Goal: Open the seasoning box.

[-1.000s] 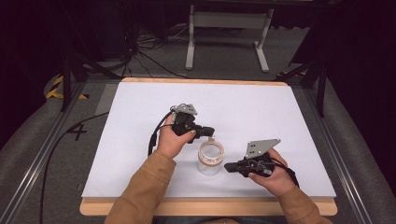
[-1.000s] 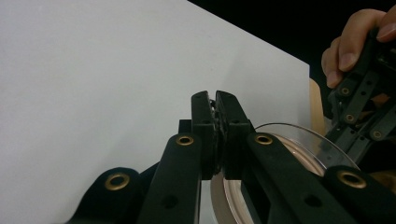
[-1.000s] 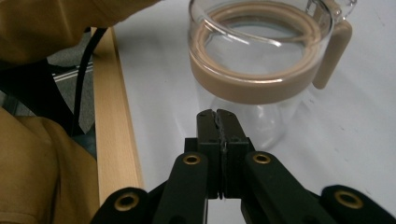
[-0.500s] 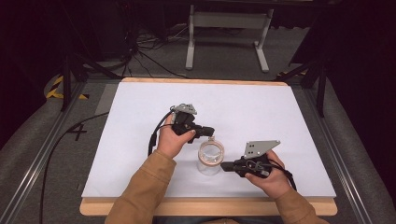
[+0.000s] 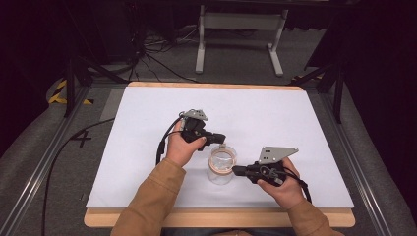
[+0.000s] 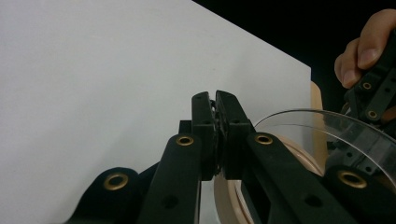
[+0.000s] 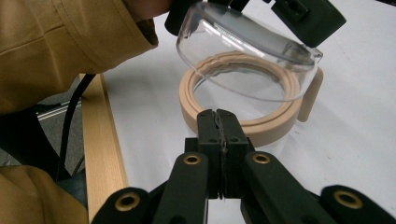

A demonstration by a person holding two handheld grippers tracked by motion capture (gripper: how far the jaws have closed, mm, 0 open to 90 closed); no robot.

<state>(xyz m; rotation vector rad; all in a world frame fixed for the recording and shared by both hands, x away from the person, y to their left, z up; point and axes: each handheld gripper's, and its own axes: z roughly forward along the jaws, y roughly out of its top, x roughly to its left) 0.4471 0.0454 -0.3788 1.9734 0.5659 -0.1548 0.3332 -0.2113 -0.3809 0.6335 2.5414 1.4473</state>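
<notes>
Since the picture of one second ago, the right gripper is coming a little closer to the jar, while the left gripper is staying almost at the same place.

At the left in the high view, the left hand (image 5: 181, 148) is holding the left gripper (image 5: 220, 138) over the white table top (image 5: 137, 147), and its black cable (image 5: 161, 143) is hanging in a loop beside the wrist. The jaws are pressing together on the edge of the clear lid (image 7: 247, 51). In the left gripper view the curved clear rim is running away to the right from the closed tips. In the right gripper view the lid is hanging tilted in the air, just above the beige ring (image 7: 280, 123) of the jar and not touching it.

The clear jar (image 5: 222, 166) is standing upright near the front middle of the table, between the two grippers. Its mouth is open, and a small beige tab (image 7: 310, 93) is sticking up at one side of the ring.

At the right, the right hand (image 5: 284, 186) is holding the right gripper (image 5: 236, 170) low and pointing it at the jar. Its jaws are lying fully together with nothing between them, and the tips are sitting just beside the beige ring. I cannot tell if they are touching it. A tan sleeve (image 7: 70, 42) and the wooden table edge (image 7: 100, 154) are showing in the right gripper view.
</notes>
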